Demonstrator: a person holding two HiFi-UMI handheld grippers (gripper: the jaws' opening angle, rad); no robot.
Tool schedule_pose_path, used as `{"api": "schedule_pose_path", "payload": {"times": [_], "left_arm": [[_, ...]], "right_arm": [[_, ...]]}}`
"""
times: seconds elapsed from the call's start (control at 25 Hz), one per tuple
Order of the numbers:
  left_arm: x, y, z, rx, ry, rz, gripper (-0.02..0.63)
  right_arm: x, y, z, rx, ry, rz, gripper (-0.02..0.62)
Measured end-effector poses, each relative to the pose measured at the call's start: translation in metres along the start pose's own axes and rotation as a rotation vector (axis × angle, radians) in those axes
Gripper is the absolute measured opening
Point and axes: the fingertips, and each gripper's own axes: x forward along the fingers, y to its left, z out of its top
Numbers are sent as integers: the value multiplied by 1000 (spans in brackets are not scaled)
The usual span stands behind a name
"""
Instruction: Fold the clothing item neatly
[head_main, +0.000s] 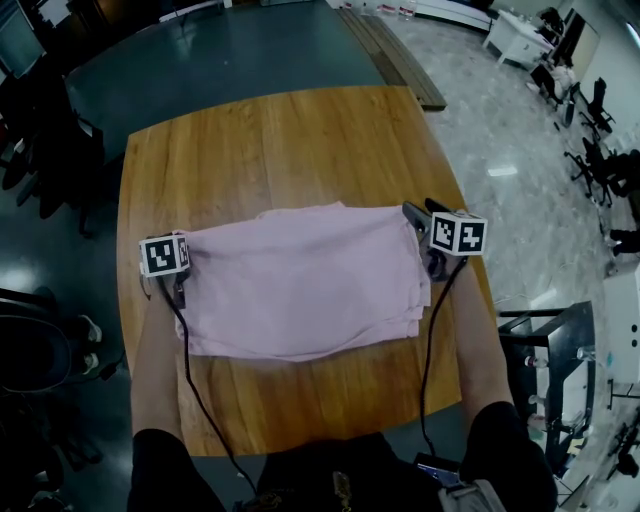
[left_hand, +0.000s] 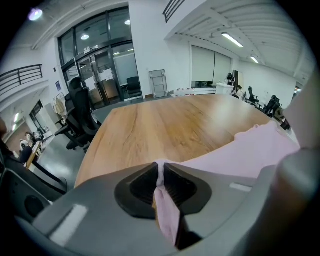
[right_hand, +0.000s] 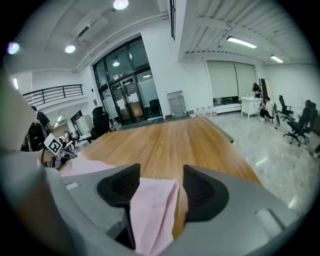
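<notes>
A pink garment (head_main: 305, 278) lies folded in several layers in the middle of the wooden table (head_main: 300, 140). At its left edge my left gripper (head_main: 172, 272) is shut on the pink garment (left_hand: 167, 210); a thin fold runs pinched between the black pads (left_hand: 142, 187). My right gripper (head_main: 425, 240) stands at the garment's right edge. Its jaws are open wide, and a corner of the pink cloth (right_hand: 152, 210) lies loose between them, resting against the left pad (right_hand: 117, 187) and clear of the right one.
The table's near edge (head_main: 330, 440) is close to the person's body. Cables (head_main: 190, 370) trail from both grippers across the wood. Office chairs (head_main: 600, 150) stand on the floor at the right, and dark chairs (head_main: 40, 150) at the left.
</notes>
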Motion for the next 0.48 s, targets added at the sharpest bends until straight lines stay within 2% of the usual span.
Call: {"api": "schedule_pose_path", "payload": {"times": [0.12,0.2,0.28,0.32,0.4,0.48], "left_arm": [[-8,-1,3,24,-19,-6,82],[-18,0,10,20,-59,-4,170],[-31,-1,18,21,-103,-6,198],[-38,-3,22,27,-122,-9,210],[-54,-9,24,51,-153,-22,218],[-66,-20,18,87,-163,-61,218]], "right_arm": [[-3,8,-2,-68,29,13,259],[-3,18,-3,-107,40,28,253],[-3,33,-5,-146,54,42,229],[-4,42,-7,-169,63,50,198],[-7,61,-14,-219,87,69,95],[-11,80,-25,-258,109,94,36]]}}
